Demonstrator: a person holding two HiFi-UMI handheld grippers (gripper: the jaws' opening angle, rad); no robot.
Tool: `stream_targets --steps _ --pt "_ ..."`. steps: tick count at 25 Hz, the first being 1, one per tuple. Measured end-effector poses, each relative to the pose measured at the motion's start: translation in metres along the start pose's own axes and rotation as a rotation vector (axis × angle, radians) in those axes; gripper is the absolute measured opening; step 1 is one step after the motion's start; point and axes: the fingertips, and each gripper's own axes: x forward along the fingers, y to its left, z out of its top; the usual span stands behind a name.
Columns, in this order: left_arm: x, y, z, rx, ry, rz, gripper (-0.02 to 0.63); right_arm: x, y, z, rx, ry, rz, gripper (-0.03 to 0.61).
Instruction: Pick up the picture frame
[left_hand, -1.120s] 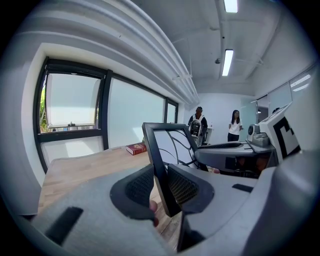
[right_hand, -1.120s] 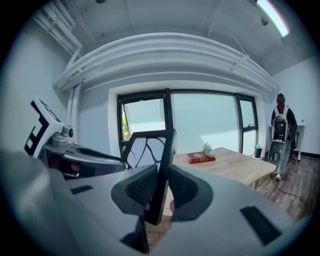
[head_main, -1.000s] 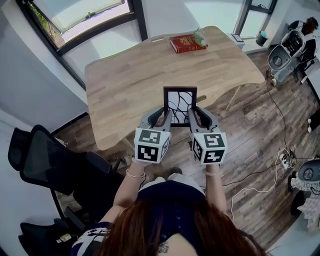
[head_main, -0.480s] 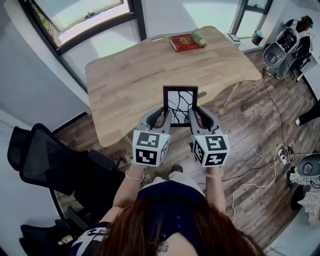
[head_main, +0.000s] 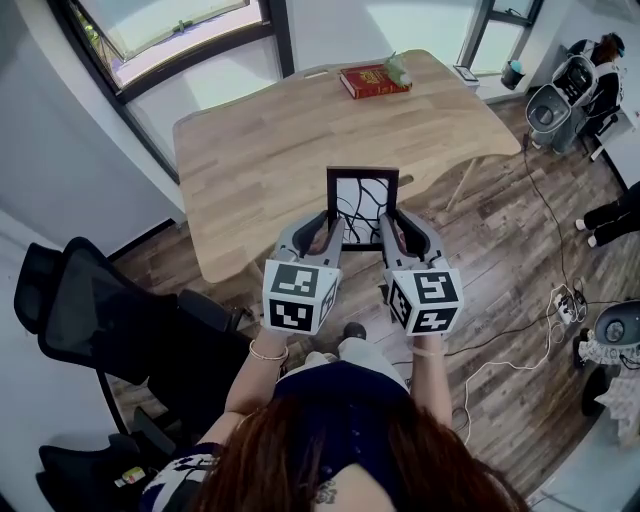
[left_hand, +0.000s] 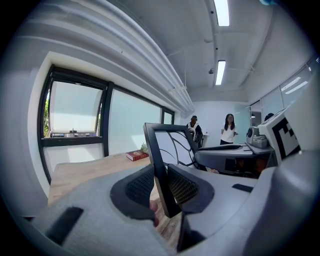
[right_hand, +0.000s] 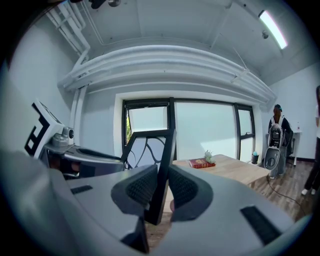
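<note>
While the left gripper (head_main: 325, 228) clamps the picture frame's (head_main: 361, 200) left edge, the right gripper (head_main: 392, 226) clamps its right. The frame stands upright between them, both pairs of jaws narrowly parted.

I can read no words or numbers anywhere. The red book (head_main: 375, 80) on the worktop (head_main: 260, 150) has cover marks too small to read. The cubes on my left hand-held gripper (head_main: 328, 228) and right hand-held gripper (head_main: 390, 225) bear only black-and-white square markers.

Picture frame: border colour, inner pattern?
Black border on the picture frame; white panel with curving black lines. Best in head view.
</note>
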Motion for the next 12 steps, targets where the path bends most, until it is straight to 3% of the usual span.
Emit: stream_targets --steps 12 --pt "-0.023 -0.006 -0.001 0.001 -0.015 -0.007 0.098 -0.020 0.015 0.001 -0.005 -0.014 -0.005 0.074"
